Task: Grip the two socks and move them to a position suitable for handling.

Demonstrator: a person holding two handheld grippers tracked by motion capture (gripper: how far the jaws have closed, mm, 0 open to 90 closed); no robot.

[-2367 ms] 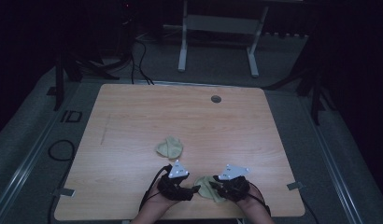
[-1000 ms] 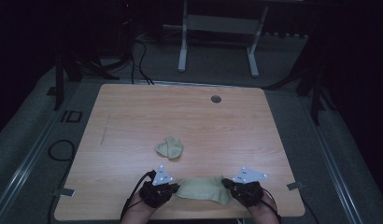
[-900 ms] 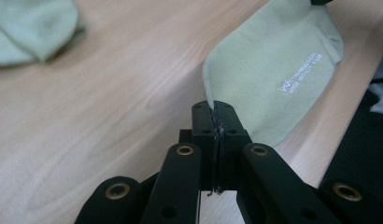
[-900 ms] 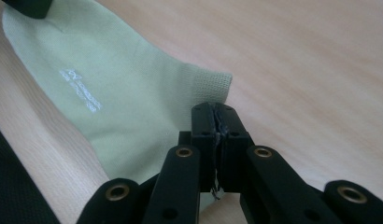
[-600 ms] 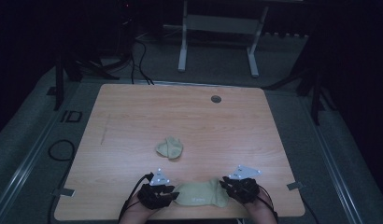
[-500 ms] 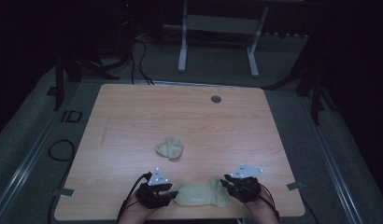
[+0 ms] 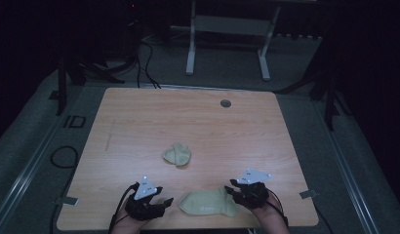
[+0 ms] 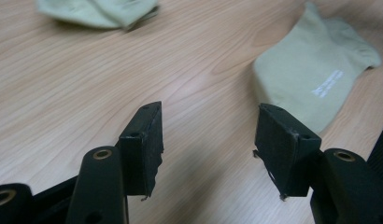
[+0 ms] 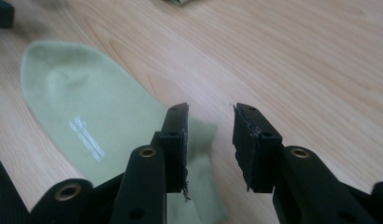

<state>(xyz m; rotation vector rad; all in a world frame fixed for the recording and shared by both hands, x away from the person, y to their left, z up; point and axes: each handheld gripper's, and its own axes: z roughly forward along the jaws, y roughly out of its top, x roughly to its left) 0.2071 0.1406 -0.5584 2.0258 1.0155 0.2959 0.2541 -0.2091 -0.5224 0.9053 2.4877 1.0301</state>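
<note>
High view: both tools, left and right, just opening, released from flat sock.

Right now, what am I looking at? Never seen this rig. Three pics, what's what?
A person at a wooden table holds a two-jaw hand gripper in each hand. The high view looks down from above; the other two come from cameras riding on each gripper. The left gripper and right gripper flank a flat pale green sock; a bunched sock lies farther up. Both jaws have just been opening: the left stands clear of the sock, the right straddles its edge without pressing. Nothing is held.
</note>
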